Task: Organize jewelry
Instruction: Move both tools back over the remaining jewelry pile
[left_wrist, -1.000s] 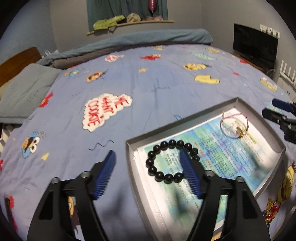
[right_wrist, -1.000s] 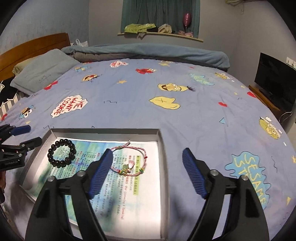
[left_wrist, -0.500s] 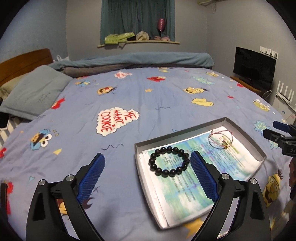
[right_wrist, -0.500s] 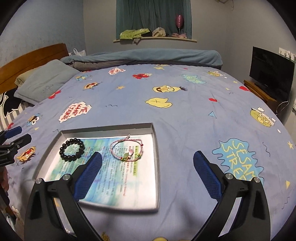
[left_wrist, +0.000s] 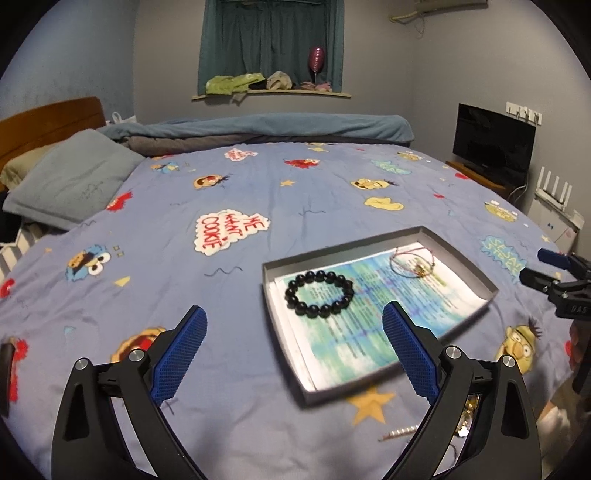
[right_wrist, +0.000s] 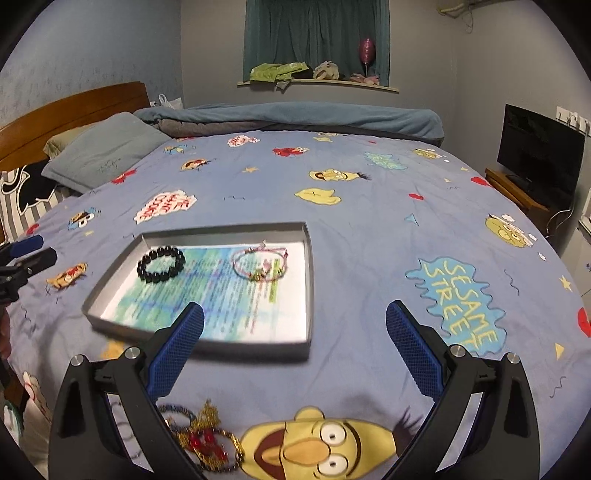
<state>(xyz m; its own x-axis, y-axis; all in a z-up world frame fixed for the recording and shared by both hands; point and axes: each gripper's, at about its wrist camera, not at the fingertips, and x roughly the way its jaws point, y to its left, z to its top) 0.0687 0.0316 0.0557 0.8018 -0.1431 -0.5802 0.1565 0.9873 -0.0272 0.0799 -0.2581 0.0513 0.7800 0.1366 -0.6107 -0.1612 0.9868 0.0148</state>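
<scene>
Left wrist view: both claws (left_wrist: 293, 350) (right_wrist: 295, 349), spread wide and empty, have backed off the tray (left_wrist: 458, 254).

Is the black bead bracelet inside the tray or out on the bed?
Inside. The black bead bracelet lies flat on the printed paper within the grey tray.

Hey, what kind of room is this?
A bedroom, most likely: a big bed with a cartoon bedspread, a pillow by a wooden headboard, and a curtained window.
</scene>
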